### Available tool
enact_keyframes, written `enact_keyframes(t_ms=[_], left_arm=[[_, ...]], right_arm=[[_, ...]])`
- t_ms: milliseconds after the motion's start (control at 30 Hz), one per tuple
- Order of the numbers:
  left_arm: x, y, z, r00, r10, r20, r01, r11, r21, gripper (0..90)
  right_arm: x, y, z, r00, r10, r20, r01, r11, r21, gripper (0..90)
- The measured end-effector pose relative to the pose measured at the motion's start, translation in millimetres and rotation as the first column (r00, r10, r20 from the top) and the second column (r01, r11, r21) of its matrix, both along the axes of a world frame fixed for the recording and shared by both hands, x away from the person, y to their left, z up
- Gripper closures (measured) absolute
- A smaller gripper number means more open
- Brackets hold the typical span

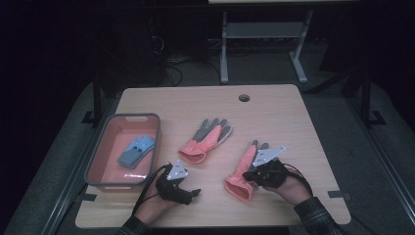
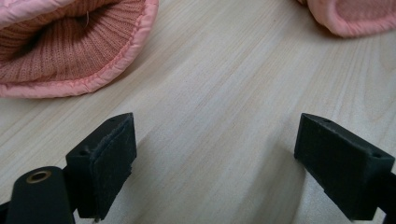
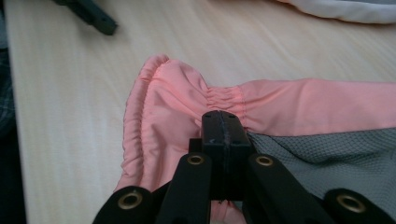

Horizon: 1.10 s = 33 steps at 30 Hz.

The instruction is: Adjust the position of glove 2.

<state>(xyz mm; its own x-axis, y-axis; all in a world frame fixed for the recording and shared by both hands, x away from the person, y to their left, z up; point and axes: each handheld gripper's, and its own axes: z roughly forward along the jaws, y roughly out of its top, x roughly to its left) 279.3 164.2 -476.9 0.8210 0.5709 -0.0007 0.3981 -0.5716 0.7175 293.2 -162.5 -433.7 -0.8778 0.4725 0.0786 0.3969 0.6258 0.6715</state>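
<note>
The right tongs [image 3: 223, 128] are closed, jaws meeting over the wrist of the near glove [image 1: 243, 172], where pink cuff meets grey mesh; whether they pinch a fold of fabric or merely press on top of it I cannot tell from the right gripper view. The left tongs [image 2: 215, 154] stand wide apart and empty, resting low over bare desk [image 1: 274, 112] just short of the cuff of the far glove [image 1: 204, 139].

Both gloves lie flat on the desk, the near one by the right hand, the far one near the middle, fingers pointing away. At the left edge sits a pink bin [image 1: 95, 156] with a blue item [image 1: 136, 151] already in it, probably the destination.

The main risk, as I judge it, is a thin grip: if only a sliver of slippery cuff is caught, the glove may slide out once lifted or dragged toward the bin. Carrying it leftward could also sweep it across the far glove or bump the left tongs, which sit between it and the bin.
</note>
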Motion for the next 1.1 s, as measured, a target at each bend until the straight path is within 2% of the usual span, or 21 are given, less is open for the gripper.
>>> enact_keyframes(t_ms=[233,300,400,533,667,767,867,933,1000,1100], left_arm=[[0.1,0.4,0.5,1.0,-0.003,-0.002,0.003,1.0,0.007,12.3],[0.1,0.4,0.6,1.0,-0.004,-0.003,0.004,1.0,0.007,12.3],[0.1,0.5,0.6,1.0,-0.005,-0.002,0.005,0.9999,0.009,12.2],[0.1,0.4,0.3,1.0,-0.004,0.0,0.004,1.0,0.006,12.2],[0.2,0.5,0.6,1.0,-0.005,-0.002,0.005,0.9999,0.009,12.2],[0.1,0.4,0.4,1.0,-0.004,-0.001,0.004,1.0,0.007,12.3],[-0.1,-0.1,0.1,1.0,0.001,-0.002,-0.001,1.0,-0.001,12.2],[-0.2,-1.3,0.8,1.0,0.005,-0.007,-0.005,1.0,0.002,12.2],[0.3,-3.1,3.0,0.9998,0.002,-0.018,-0.002,0.9996,0.028,12.3],[1.6,-5.9,6.9,0.9987,0.005,-0.05,-0.003,0.999,0.044,13.0]], right_arm=[[-13.9,20.1,-0.2,0.9965,0.083,0.004,-0.083,0.996,-0.005,90.0],[-16.5,27.4,-2.0,0.9938,0.11,0.019,-0.11,0.994,-0.015,90.0],[-19.3,35.8,-5.2,0.9936,0.112,0.011,-0.112,0.993,-0.021,90.0],[-20.6,41.3,-11.7,0.9926,0.114,0.041,-0.111,0.992,-0.065,90.0],[-21.8,39.8,-10.3,0.9939,0.103,0.039,-0.101,0.994,-0.044,90.0],[-21.1,31.6,-2.8,0.9962,0.075,0.045,-0.075,0.997,0.019,90.0],[-19.7,23.2,3.2,0.9981,0.038,0.047,-0.041,0.998,0.051,86.9],[-17.9,14.7,5.8,0.9984,0.008,0.055,-0.012,0.998,0.064,86.6],[-16.5,5.8,7.0,0.998,-0.016,0.061,0.012,0.998,0.068,86.6],[-16.9,-7.1,6.0,0.9969,-0.054,0.058,0.05,0.997,0.058,86.4]])
